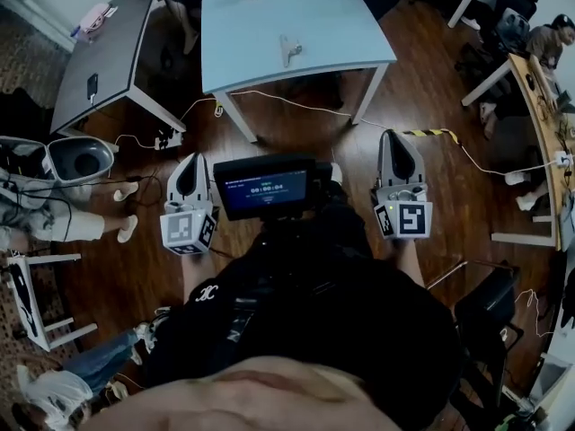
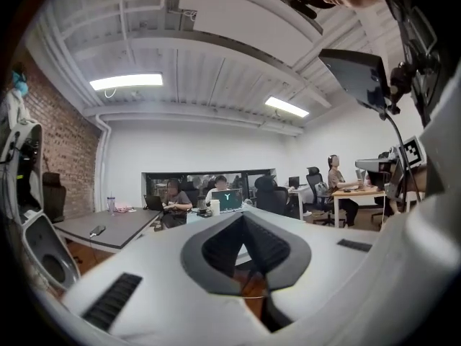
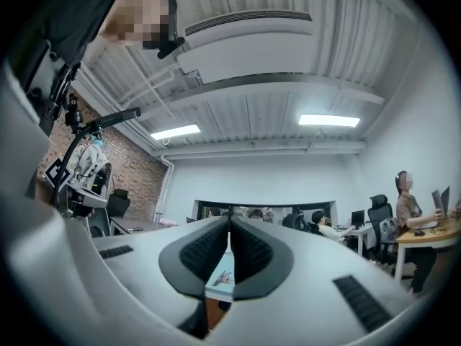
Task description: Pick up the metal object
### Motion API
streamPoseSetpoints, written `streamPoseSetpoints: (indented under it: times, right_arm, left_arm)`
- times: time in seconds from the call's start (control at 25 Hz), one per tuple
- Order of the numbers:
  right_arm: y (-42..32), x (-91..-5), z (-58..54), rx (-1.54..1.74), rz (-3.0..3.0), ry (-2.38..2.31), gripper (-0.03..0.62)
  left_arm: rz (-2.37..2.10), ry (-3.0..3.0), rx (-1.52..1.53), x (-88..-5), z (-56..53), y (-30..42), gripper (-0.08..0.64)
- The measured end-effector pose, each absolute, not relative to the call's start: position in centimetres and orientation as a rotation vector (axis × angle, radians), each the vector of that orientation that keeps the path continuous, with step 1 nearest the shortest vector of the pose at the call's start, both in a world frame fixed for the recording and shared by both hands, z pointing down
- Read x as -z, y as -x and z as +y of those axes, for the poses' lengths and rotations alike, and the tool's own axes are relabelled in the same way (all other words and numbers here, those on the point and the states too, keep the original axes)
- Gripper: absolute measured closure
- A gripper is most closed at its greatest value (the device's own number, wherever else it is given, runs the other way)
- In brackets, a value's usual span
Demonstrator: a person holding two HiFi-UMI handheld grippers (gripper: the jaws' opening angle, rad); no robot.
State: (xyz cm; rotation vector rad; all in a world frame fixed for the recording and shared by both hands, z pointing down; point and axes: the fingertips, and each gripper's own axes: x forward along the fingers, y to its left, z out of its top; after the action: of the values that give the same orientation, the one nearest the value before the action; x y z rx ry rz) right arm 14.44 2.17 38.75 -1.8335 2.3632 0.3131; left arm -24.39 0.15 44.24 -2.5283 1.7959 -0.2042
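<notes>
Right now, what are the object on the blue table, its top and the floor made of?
Object: likely metal, grey with a dull shine; too small to be sure.
Tabletop: smooth matte light blue, maybe laminate or paint.
Floor: dark glossy planks, wood or wood-look.

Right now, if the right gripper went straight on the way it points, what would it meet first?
Probably the near edge of the light-blue table, which carries the metal object; depth and height are hard to judge.
</notes>
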Motion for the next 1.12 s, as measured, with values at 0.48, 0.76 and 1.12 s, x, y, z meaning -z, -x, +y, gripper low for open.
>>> streamPoseSetpoints:
  times: [0.48, 0.76, 1.12]
  right_arm:
    - [-23.4, -35.8, -21.3, -0.354, 2.465, 1.626, 0.591]
    - [-23.9, -36.3, -28.0, -0.313, 2.509, 1.598, 0.591]
    - [-20.3, -37.3, -31.5, -0.259, 2.500, 1.586, 0.581]
  left_arm:
    - [1.880, 2.544, -0.012, -39.0, -21.0, 12.9, 0.552]
    - [1.910, 2.513, 0.101, -40.9, -25.8, 11.7, 0.552]
    - [1.929, 2.493, 0.153, -41.1, -28.7, 15.7, 0.552]
